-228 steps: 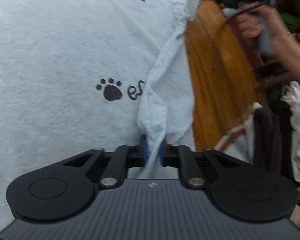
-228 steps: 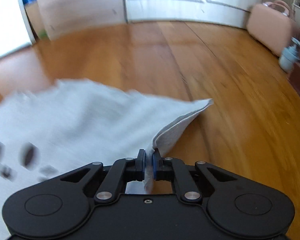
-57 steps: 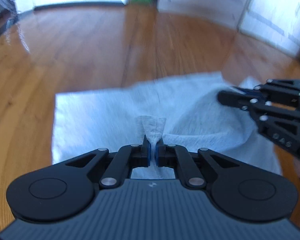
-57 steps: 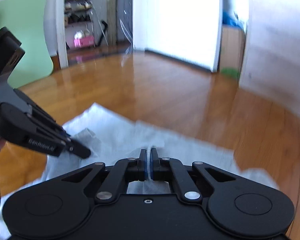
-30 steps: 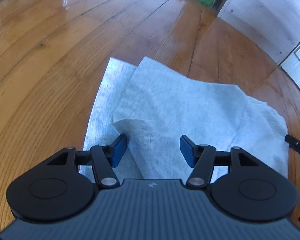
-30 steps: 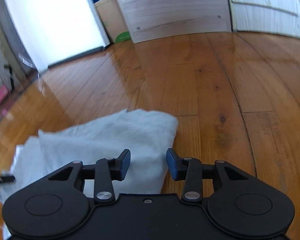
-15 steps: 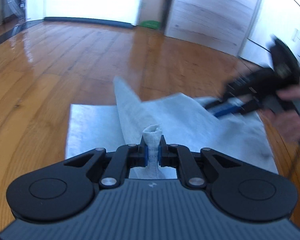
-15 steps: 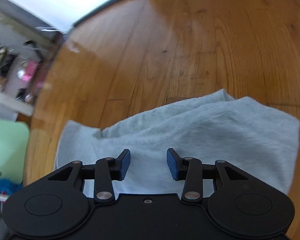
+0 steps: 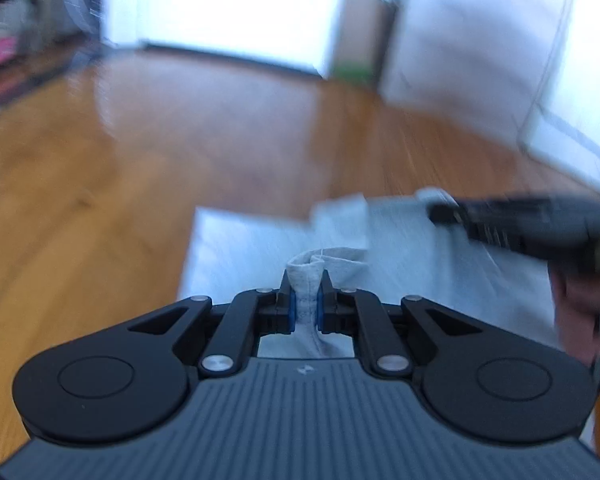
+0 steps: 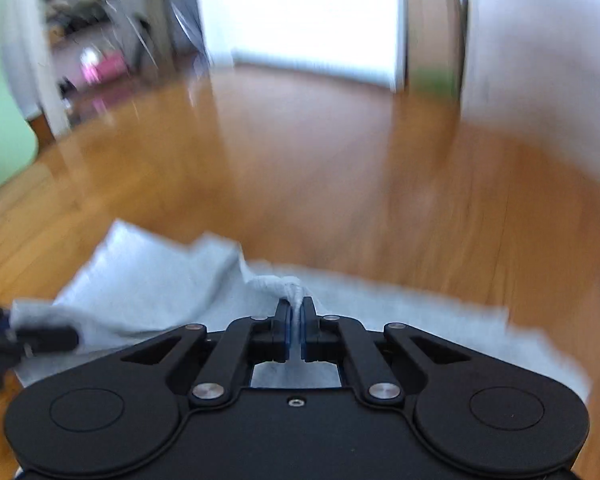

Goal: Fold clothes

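Note:
A light grey garment [image 9: 240,248] lies partly folded on the wooden floor [image 9: 140,152]. My left gripper [image 9: 305,300] is shut on a bunched near edge of it. My right gripper [image 10: 295,326] is shut on another pinch of the same garment [image 10: 148,280]. In the left wrist view the right gripper [image 9: 540,224] reaches in from the right over the cloth. In the right wrist view the left gripper [image 10: 24,340] shows at the far left edge. Both views are blurred by motion.
Pale cabinets [image 9: 480,40] and a bright doorway [image 9: 228,4] stand at the far end of the floor. A green chair back [image 10: 0,92] and a cluttered shelf [image 10: 84,20] are at the far left.
Half a second ago my right gripper was open above the garment; now it is shut on a fold of it. My left gripper stays shut on its edge. Both views have swung.

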The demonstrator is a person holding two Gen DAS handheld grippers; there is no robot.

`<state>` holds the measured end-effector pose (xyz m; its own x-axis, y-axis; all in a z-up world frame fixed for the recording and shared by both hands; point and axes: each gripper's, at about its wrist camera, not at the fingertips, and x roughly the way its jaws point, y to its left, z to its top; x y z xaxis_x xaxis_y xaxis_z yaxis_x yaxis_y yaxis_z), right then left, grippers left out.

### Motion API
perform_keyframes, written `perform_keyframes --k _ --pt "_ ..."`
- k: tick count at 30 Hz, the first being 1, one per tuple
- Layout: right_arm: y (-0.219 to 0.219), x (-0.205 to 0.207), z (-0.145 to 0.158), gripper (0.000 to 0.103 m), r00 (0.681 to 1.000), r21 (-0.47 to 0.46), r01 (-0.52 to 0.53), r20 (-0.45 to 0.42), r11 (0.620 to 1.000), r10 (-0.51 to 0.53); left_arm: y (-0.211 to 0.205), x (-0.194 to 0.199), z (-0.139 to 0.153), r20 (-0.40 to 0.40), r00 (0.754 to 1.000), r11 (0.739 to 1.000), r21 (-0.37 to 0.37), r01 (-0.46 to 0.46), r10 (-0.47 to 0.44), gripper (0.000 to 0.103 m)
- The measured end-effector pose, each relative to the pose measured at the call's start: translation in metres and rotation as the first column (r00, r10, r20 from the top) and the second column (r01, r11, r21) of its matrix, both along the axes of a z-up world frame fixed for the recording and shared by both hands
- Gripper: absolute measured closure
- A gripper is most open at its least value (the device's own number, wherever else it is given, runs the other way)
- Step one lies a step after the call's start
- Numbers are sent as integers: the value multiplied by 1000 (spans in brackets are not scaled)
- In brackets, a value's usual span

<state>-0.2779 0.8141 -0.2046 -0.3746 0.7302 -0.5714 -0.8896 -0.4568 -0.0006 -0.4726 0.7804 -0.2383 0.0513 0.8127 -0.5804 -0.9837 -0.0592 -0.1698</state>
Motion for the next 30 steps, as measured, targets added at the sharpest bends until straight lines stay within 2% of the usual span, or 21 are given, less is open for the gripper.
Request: perform_keyframes --k 2,3,4,5,6,8,10,12,14,17,18,20,22,25,28,30 --pt "-14 -15 7 99 998 139 -64 39 988 59 -13 -12 10 33 994 993 57 -107 105 94" --pt "-16 -24 7 98 993 166 -107 68 980 97 -13 -14 5 6 990 990 30 -140 140 94" --pt "-15 -31 3 97 987 154 -148 91 977 135 -12 -15 0 -25 985 985 1 -173 173 94" --pt "-10 -35 -2 91 982 108 -170 105 979 159 -11 -16 -5 -57 977 978 -28 -207 205 94" --pt "-3 -35 -6 85 982 49 -161 105 986 155 -6 -15 -14 -103 978 979 -77 -190 181 94" --pt "6 -15 -5 62 995 -21 -92 28 996 93 4 -11 -32 -191 974 972 -179 -154 119 93" --pt "12 22 0 43 991 -76 -22 -136 997 11 6 -9 -40 -242 965 965 -213 -151 97 92" --pt "18 58 2 43 973 -115 87 -202 990 -109 7 -11 -36 -253 960 967 -192 -170 118 87" --pt "23 87 0 43 965 -108 200 -149 974 -215 7 -14 -31 -262 955 967 -168 -189 141 80" --pt "27 120 -5 43 962 -81 268 -36 960 -272 10 -17 -21 -281 943 969 -111 -220 181 77" --pt "28 130 -7 43 955 -94 292 -29 952 -295 13 -18 -15 -265 949 976 -85 -201 172 75" --pt "29 152 -9 42 943 -139 320 -49 937 -330 21 -19 -7 -232 965 988 -58 -141 124 60" --pt "25 166 -14 42 939 -175 326 -56 929 -340 40 -14 -6 -249 968 995 -78 -65 44 60" --pt "20 162 -22 42 948 -164 310 -25 936 -318 71 -6 -10 -279 957 989 -139 41 -79 60" --pt "10 156 -28 42 945 -159 322 -15 933 -328 97 -4 -20 -308 946 979 -201 43 -105 60" --pt "5 157 -31 42 939 -185 327 -46 927 -341 108 -4 -26 -282 949 969 -233 78 -144 60"
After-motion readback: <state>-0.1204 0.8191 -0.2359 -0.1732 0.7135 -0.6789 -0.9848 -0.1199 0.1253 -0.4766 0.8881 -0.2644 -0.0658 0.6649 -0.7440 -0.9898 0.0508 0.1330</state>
